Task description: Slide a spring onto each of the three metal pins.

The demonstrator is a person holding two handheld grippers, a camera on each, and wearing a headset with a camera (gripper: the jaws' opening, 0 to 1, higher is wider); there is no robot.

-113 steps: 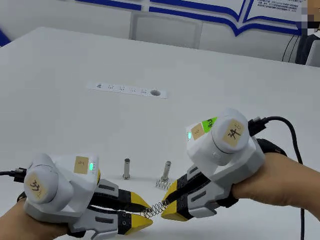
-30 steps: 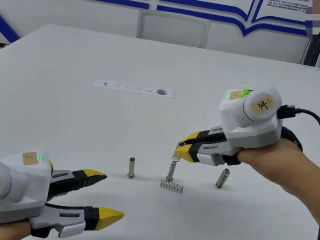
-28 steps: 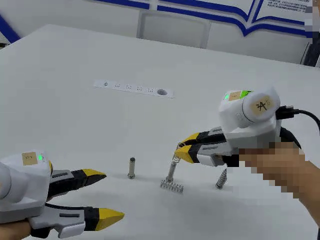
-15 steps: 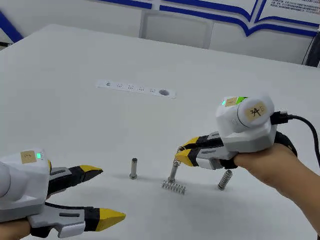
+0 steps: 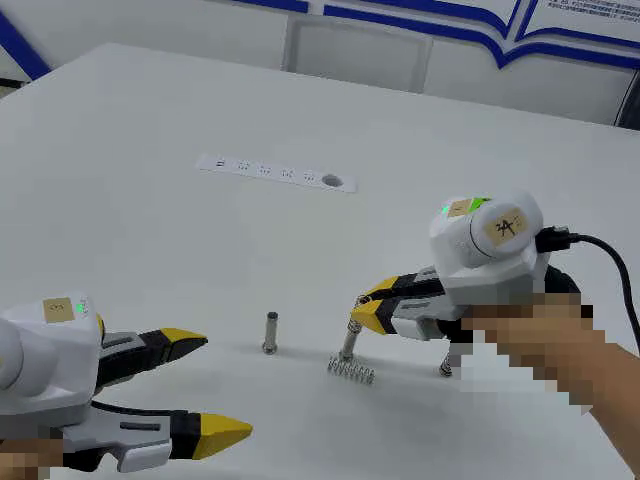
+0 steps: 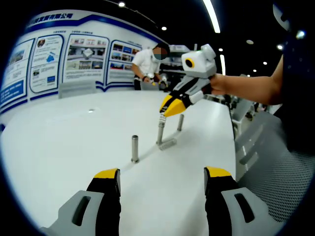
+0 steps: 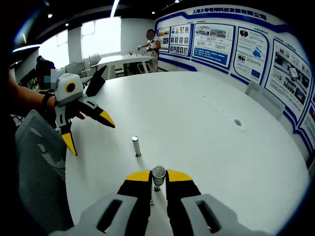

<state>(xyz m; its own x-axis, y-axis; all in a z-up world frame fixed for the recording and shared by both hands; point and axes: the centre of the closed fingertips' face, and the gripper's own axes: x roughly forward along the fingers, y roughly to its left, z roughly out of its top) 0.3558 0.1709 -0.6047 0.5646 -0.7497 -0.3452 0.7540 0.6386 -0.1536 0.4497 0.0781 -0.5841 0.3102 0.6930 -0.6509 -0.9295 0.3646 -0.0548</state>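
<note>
Spring (image 7: 158, 173) sat clamped between the right gripper (image 5: 366, 308) jaws, atop the middle pin (image 5: 348, 343); left gripper (image 6: 161, 178) jaws were spread.

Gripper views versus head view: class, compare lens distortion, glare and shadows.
Left gripper view: fisheye bows the table rim. Right gripper view: same bowing; ceiling lights glare; the gripped spring is sharp. Head view: straight lines, soft even light, faint shadows.
</note>
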